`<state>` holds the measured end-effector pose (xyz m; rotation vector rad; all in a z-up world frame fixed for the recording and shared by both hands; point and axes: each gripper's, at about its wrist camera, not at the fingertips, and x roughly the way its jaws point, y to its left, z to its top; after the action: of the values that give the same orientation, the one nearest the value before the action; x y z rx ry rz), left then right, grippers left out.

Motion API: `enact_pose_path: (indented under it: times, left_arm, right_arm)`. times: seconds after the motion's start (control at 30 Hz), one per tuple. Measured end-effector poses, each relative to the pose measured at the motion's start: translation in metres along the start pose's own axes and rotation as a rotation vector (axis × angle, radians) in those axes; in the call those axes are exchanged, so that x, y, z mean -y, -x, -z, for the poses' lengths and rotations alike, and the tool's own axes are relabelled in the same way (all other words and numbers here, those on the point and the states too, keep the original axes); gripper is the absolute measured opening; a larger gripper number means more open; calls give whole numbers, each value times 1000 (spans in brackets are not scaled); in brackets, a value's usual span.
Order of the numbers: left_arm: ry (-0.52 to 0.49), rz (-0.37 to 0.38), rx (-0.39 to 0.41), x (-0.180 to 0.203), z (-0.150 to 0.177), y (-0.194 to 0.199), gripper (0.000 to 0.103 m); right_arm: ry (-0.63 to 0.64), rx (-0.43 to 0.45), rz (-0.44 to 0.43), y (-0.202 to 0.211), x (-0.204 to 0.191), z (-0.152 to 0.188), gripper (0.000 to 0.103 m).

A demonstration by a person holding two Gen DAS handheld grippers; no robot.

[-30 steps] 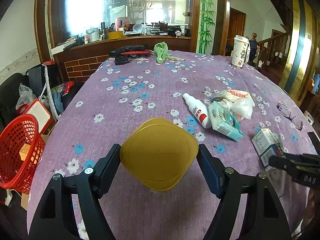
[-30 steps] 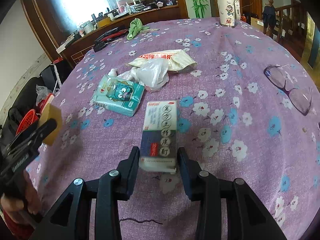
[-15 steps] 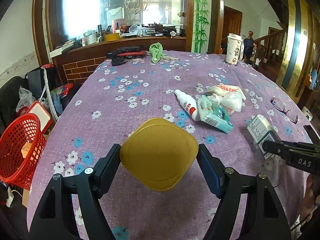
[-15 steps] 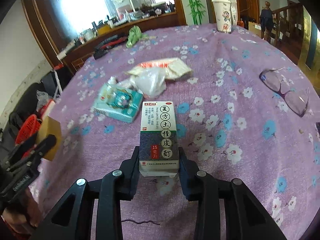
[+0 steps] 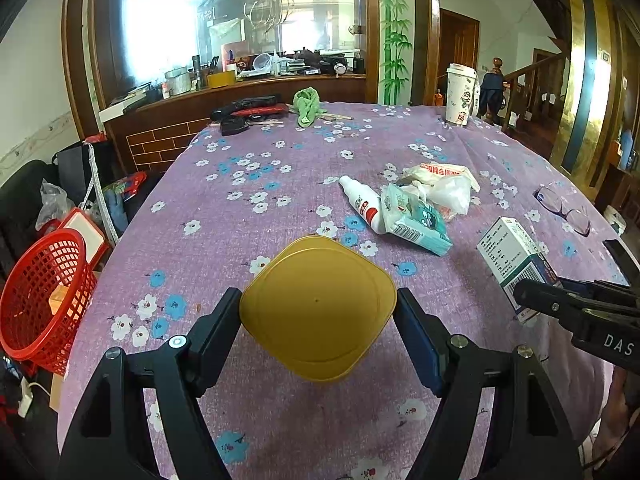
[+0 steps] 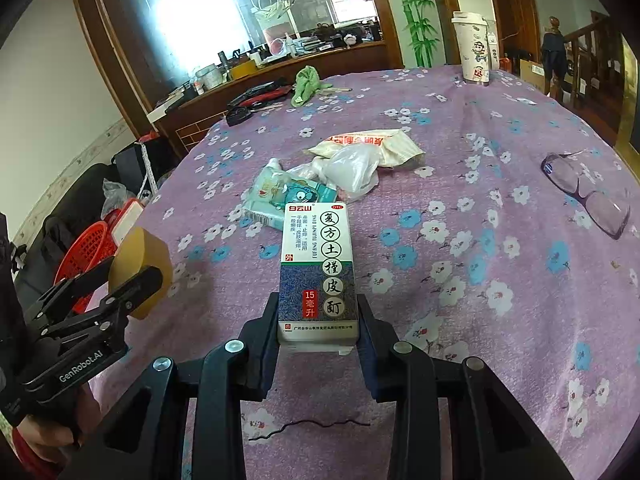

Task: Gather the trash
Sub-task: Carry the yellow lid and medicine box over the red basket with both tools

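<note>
Left gripper [image 5: 318,320]: its jaws are clenched on a yellow container [image 5: 318,310], the flat yellow face turned toward the camera. It is carried above the bench [image 5: 248,216], I'd guess so it can go straight to the bin.

Right gripper [image 6: 318,336]: jaws clamped on the near end of a medicine box [image 6: 318,272], printed face up, most of its length sticking out forward. It looks lifted clear of the cloth, which suits carrying it off rather than sliding it.

Red basket [image 5: 42,300]: stands on the floor beside the bench's left edge, on the left gripper's side. It seems the likely place for the trash, and something tan already lies inside.

Trash left on the bench: a white spray bottle [image 5: 362,204], a teal tissue pack [image 5: 416,222] and a crumpled plastic bag [image 5: 450,192] lie touching in one heap near the middle. My guess is they wait for a later trip, both grippers being full.

Probably not trash: glasses [image 6: 584,196] lie well apart on the right; a paper cup [image 6: 474,50] stands upright at the far edge.

Hard to make out: the container's body is hidden behind its own face, so I can't say what kind it is or whether it is empty. The basket's lower part is cut off by the bench edge in the right wrist view. Whether the box's underside touches the cloth is not fully clear.
</note>
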<state>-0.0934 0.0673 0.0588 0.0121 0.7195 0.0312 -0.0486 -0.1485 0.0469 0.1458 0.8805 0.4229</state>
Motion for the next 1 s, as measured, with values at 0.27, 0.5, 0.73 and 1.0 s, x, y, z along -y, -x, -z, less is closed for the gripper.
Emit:
enact_pose_path:
  times: [0.27,0.5,0.73,1.0]
  left_arm:
    - [7,-6,-3,-2,4,2,75]
    - [10,-6,0,-4,5,4,75]
    - [24,-8,16,-11,6,12,75]
    - [38,-6,40,-17,8,27,75]
  right_arm:
    - [22,1,-11,1,-8,2,37]
    - [42,1,-18,3,-17,6,37]
    - [61,9,-17,9,-26,7,37]
    - [89,17,-17,18,-39,9,37]
